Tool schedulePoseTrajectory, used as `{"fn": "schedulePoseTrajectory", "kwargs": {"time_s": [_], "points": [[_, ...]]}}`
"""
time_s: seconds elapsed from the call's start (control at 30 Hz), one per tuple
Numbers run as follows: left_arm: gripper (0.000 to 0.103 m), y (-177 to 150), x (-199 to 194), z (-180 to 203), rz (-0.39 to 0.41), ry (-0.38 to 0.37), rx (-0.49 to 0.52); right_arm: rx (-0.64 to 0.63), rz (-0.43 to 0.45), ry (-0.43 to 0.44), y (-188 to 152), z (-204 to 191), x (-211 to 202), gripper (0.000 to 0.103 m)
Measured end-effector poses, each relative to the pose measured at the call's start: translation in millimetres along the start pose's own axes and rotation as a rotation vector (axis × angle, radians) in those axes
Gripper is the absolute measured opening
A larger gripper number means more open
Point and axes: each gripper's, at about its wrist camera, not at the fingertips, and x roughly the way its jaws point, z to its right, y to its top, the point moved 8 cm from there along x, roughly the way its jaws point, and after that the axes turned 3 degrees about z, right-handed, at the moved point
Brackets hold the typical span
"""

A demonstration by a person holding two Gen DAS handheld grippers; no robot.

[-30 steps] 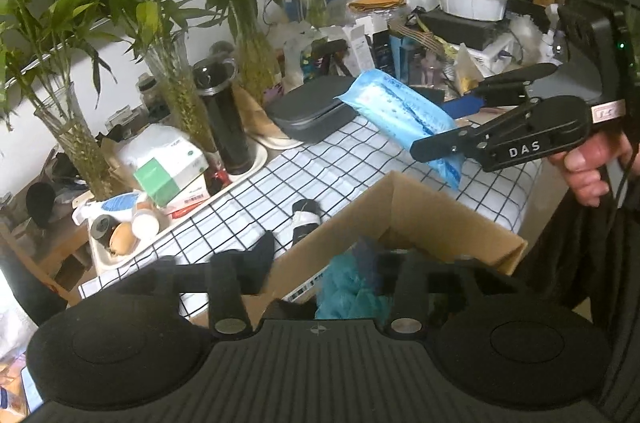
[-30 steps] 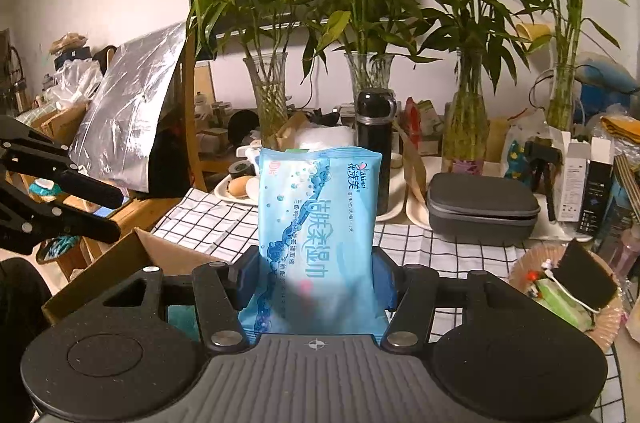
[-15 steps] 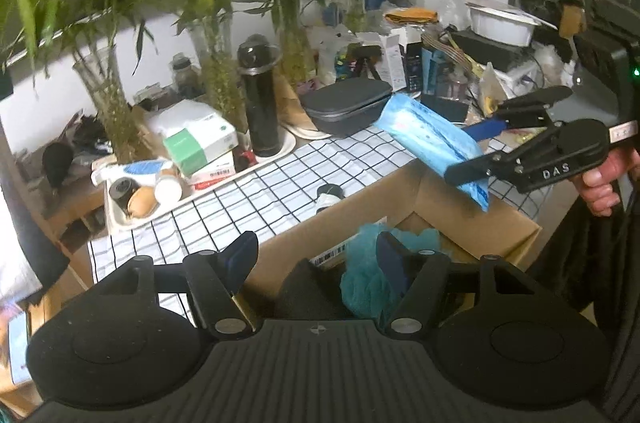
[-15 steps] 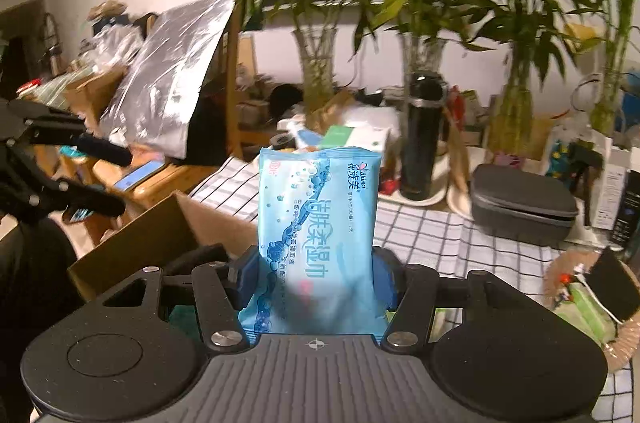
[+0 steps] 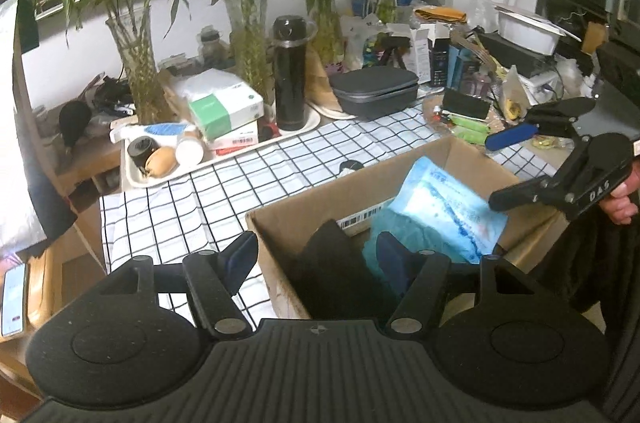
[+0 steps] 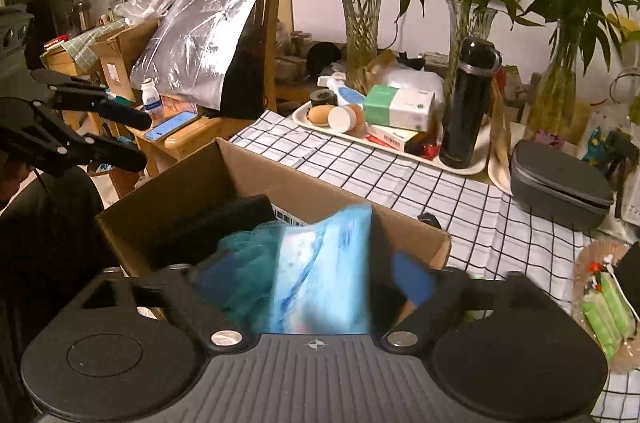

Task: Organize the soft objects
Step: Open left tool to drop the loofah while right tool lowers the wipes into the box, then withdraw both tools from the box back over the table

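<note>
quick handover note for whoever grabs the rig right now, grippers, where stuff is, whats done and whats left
Right gripper: jaws have just been opening, blue wipes pack released and no longer pinched.
Left gripper: open, empty, over the near edge of the cardboard box.
In the box: wipes pack leaning on the teal mesh pouf, with a black soft item beside it.
Done: those three are boxed.
Left: draw the right gripper clear; probably check the checked cloth and tray for more soft things.
</note>
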Motion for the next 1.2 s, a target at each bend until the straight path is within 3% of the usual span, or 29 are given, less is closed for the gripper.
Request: {"fn": "schedulePoseTrajectory", "kwargs": {"time_s": [0.33, 1.03, 1.2], "points": [[0.065, -10.9, 4.8, -2.7, -0.013, -0.011, -0.035, 0.006, -0.036, -0.047, -5.1, 6.0, 6.7, 0.103], [0.065, -8.9, 8.3, -23.6, 0.056, -0.011, -0.135, 0.218, -0.081, -0.257, -16.9, 69.4, 16.8, 0.103], [0.065, -6.2, 13.1, -29.5, 0.065, -0.006, -0.158, 0.185, -0.162, -0.276, -25.8, 66.6, 33.0, 0.103]]}}
